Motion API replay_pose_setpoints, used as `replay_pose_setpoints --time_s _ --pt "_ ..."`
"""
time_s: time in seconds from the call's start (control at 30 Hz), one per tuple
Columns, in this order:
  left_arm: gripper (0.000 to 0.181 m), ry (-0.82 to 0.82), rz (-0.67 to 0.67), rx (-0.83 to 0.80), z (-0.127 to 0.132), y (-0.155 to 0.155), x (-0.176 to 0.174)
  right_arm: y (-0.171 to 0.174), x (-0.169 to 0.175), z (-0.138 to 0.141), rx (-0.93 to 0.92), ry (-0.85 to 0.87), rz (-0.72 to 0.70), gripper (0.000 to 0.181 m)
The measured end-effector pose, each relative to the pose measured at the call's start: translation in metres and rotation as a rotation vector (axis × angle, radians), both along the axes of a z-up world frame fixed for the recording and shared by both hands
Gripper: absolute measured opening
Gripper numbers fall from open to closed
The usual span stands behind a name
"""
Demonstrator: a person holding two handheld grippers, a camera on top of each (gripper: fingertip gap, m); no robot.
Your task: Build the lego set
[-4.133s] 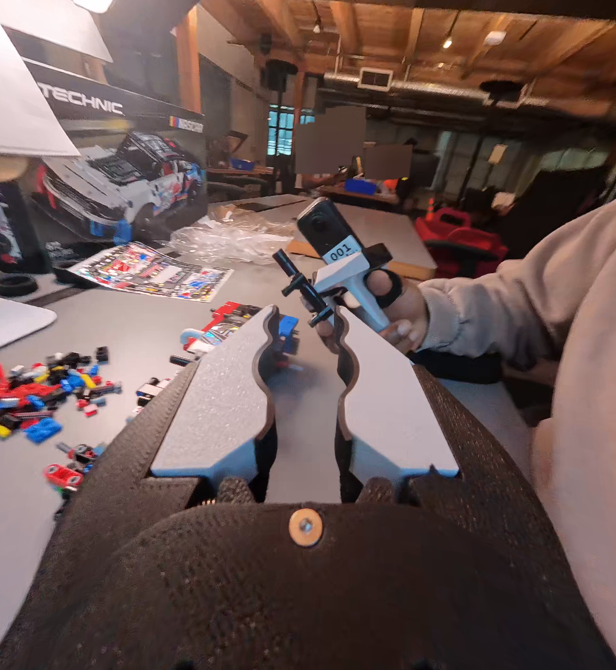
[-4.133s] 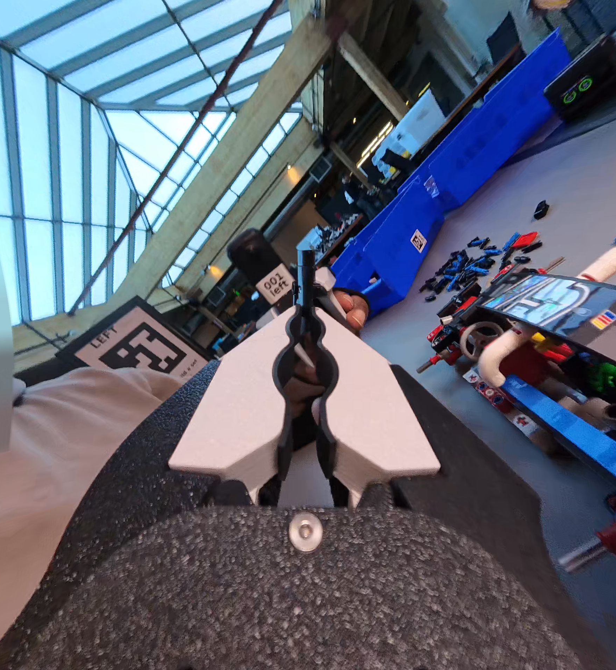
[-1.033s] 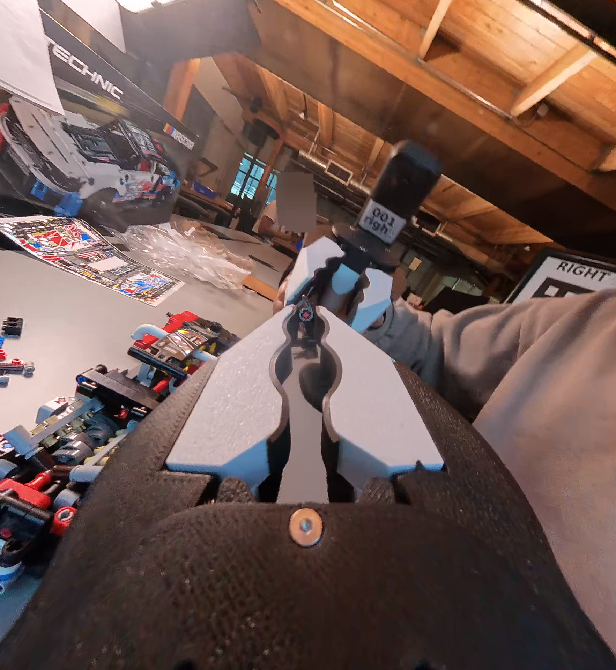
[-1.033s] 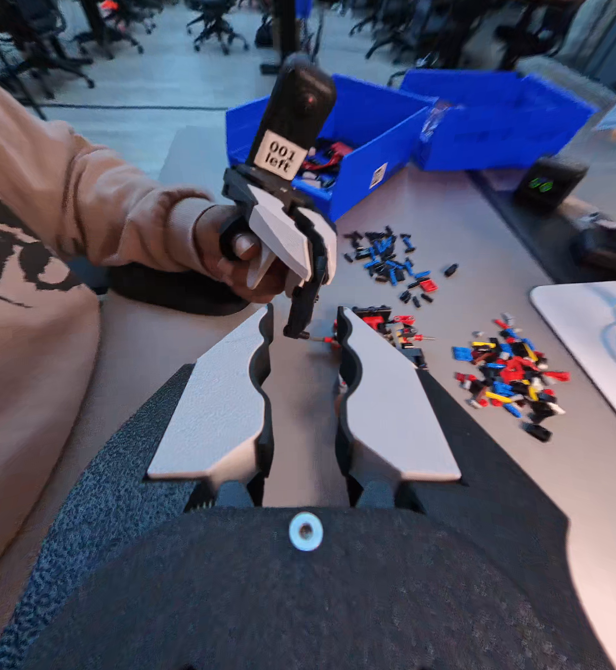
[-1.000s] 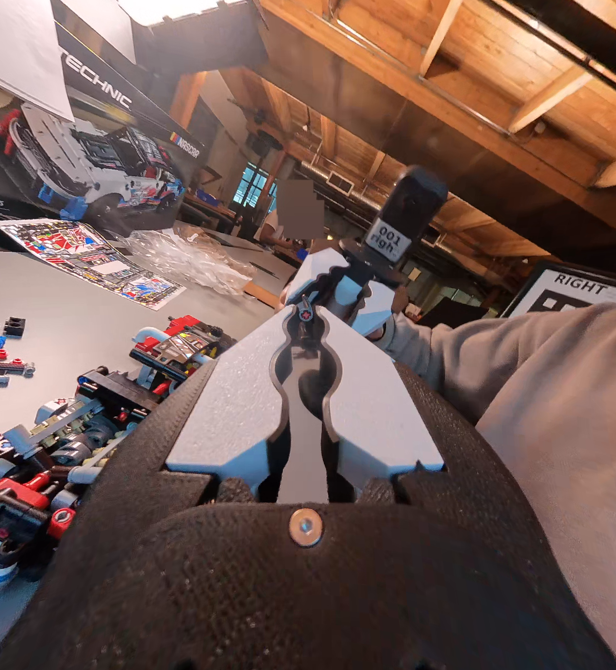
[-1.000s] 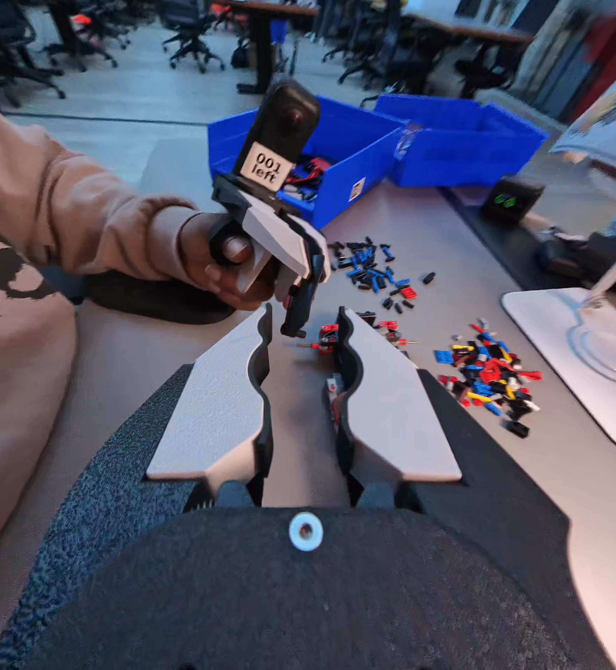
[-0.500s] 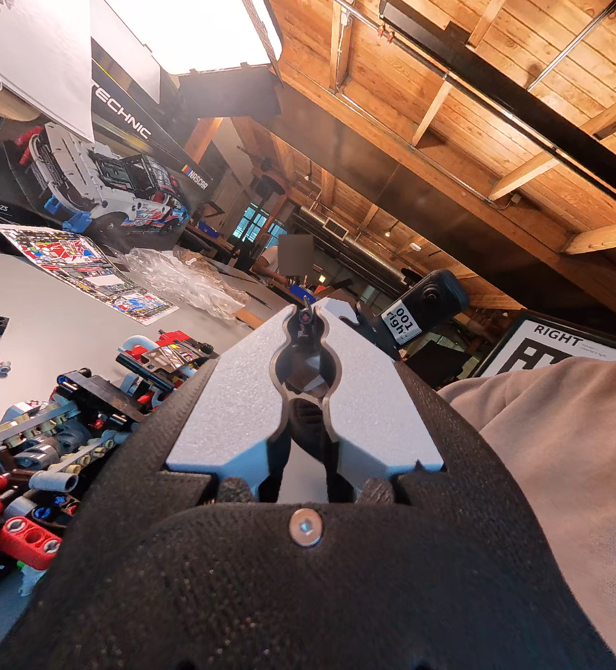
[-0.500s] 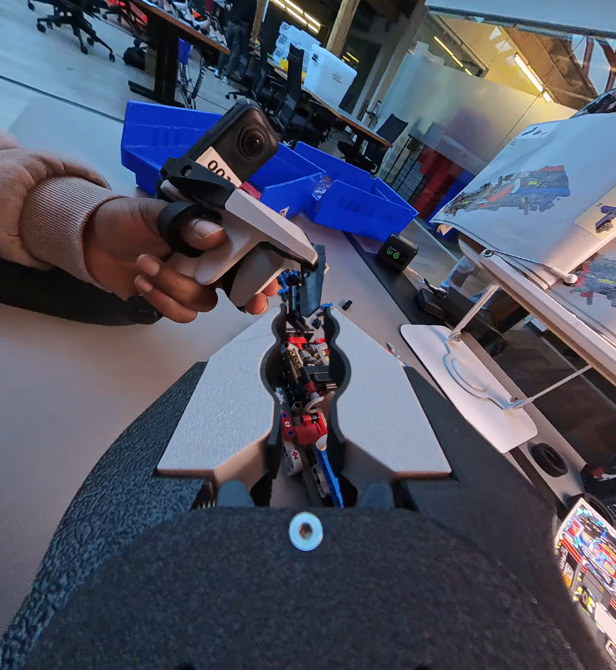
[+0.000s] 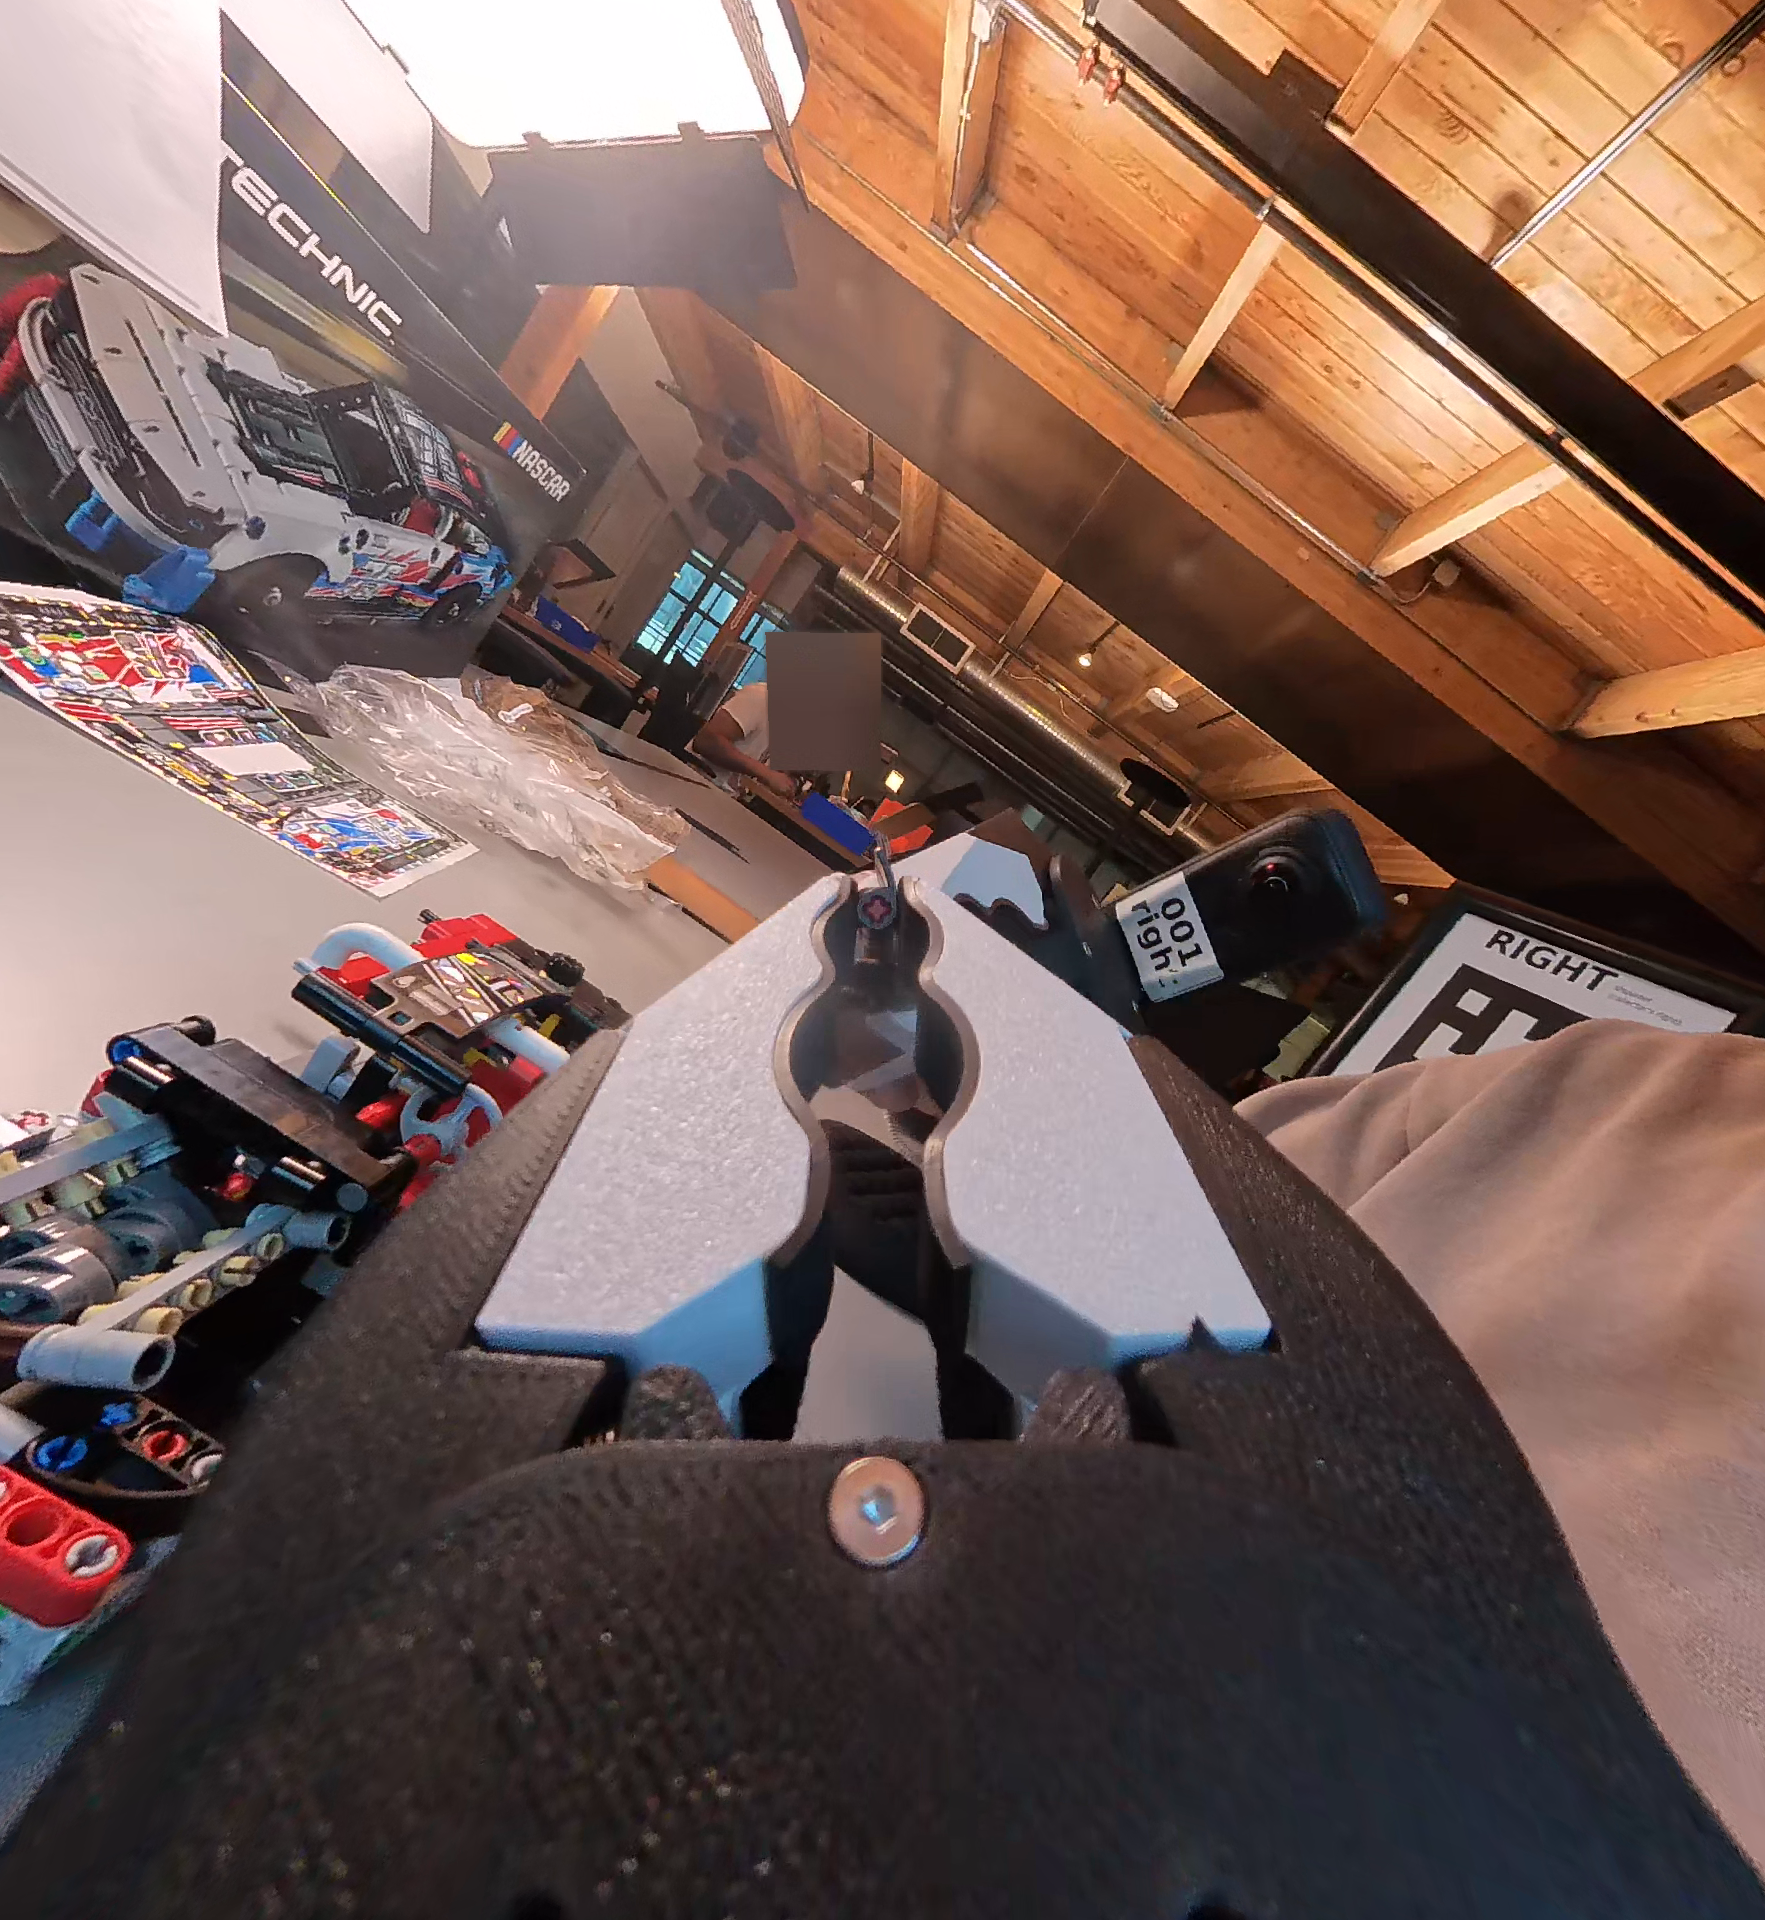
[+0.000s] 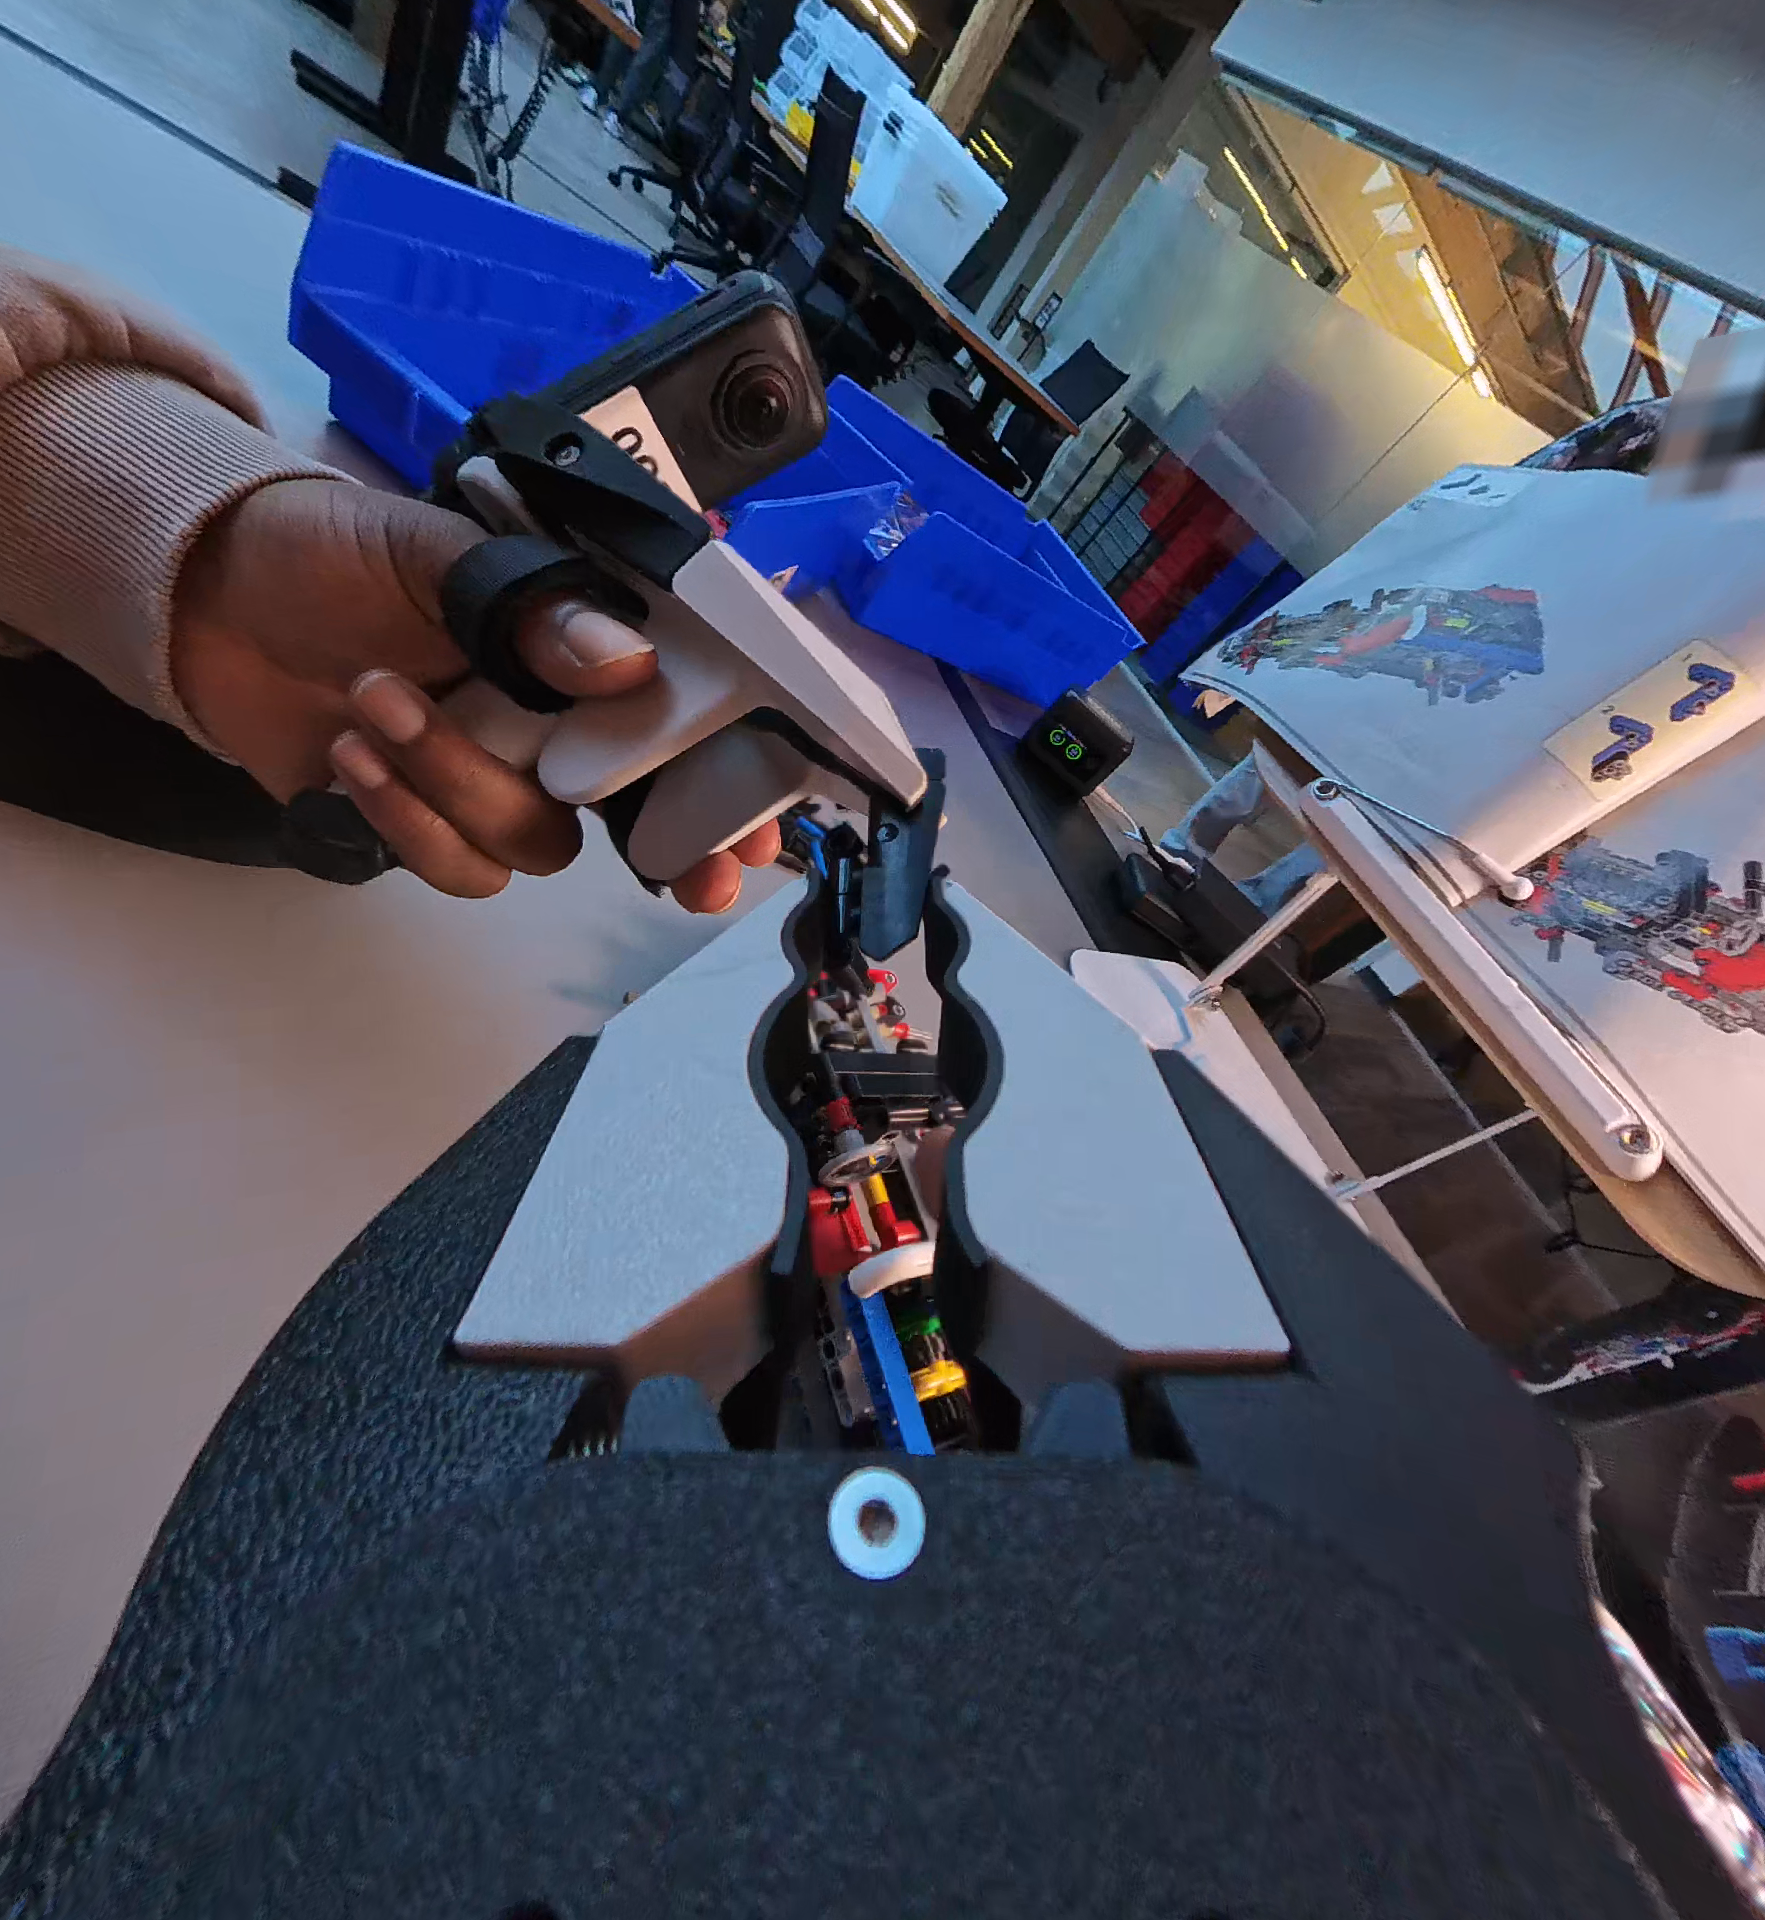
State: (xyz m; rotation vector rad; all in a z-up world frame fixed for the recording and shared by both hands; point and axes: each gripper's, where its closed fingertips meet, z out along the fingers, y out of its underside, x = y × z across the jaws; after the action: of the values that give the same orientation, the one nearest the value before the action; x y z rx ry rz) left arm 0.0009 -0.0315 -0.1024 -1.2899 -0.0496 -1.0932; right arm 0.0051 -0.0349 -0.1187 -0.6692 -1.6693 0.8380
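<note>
The partly built lego car [image 9: 234, 1174] lies on the grey counter [image 9: 78, 914]; its near end is cut off at the left frame edge in the left wrist view. The left gripper [image 9: 880, 906] has its jaws nearly closed, pinching a small dark pin with a red cross-shaped end [image 9: 878, 914]. The right gripper [image 10: 870, 894] has its jaws drawn close together above the chassis; whether they grip it cannot be told, since only a strip of the model shows between them. A sticker sheet [image 9: 182, 727] and crumpled plastic bags [image 9: 504, 769] lie farther back on the counter.
</note>
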Motion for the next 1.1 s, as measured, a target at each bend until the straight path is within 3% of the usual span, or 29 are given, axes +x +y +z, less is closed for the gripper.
replay_pose_setpoints --time_s 0.37,0.63,1.1 --pt "0.014 0.110 -0.097 -0.045 -0.010 -0.003 0.010 0.001 0.020 -0.009 -0.117 -0.111 0.148 0.016" --pt "0.004 0.206 -0.123 -0.081 -0.023 -0.001 0.019 0.001 0.024 -0.020 -0.088 -0.151 0.157 0.016" --pt "0.005 0.250 -0.128 -0.128 -0.034 0.001 0.022 0.004 0.027 -0.029 -0.064 -0.168 0.149 0.015"
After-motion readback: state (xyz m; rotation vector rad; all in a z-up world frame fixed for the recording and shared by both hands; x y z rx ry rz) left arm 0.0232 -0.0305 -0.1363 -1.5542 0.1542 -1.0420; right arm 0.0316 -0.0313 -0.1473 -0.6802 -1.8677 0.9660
